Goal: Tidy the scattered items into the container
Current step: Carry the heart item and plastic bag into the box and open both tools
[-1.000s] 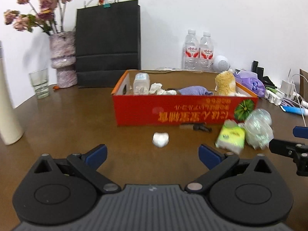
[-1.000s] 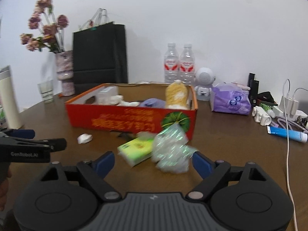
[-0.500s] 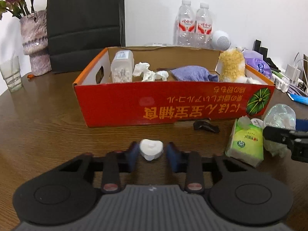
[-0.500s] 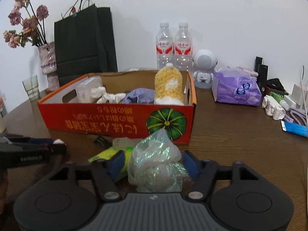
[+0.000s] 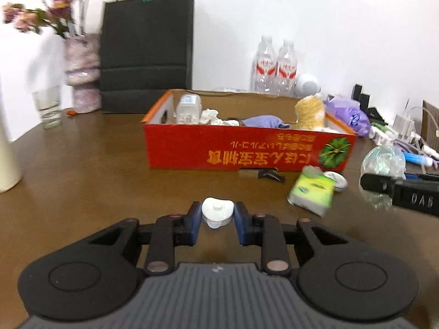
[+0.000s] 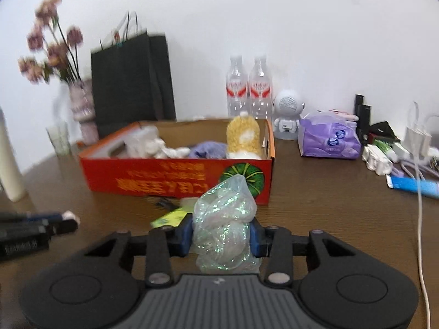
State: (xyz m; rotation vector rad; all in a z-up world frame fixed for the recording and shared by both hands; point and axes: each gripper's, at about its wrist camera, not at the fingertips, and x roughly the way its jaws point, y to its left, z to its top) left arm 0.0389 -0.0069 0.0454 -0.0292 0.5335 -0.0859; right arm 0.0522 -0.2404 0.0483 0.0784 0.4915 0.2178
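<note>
the red cardboard box (image 5: 247, 152) is already partly filled: a clear plastic jar (image 5: 188, 108), crumpled white tissue (image 5: 216, 117), a purple cloth (image 5: 263, 122) and a yellow fluffy toy (image 5: 310, 112) are seen inside it. several pieces are left on the wooden table (image 5: 82, 181) at the box's 6 o'clock side. a small white heart-shaped container (image 5: 217, 211) is clamped between the pads of the left gripper (image 5: 216, 216). a crinkled iridescent plastic bag (image 6: 223, 227) is pressed between the pads of the right gripper (image 6: 221, 235), whose jaws are closing on it at this moment. neither piece has been carried to the box yet. a green tissue pack (image 5: 312, 192), a small round tin (image 5: 336, 181) at its 2 o'clock and a black clip (image 5: 270, 175) are untouched, so the job is judged about half done. the tin and the clip are shown clearly only in the left wrist view; the white speaker robot (image 6: 286, 115) and the purple tissue pack (image 6: 329, 139) are shown whole only in the right wrist view.
</note>
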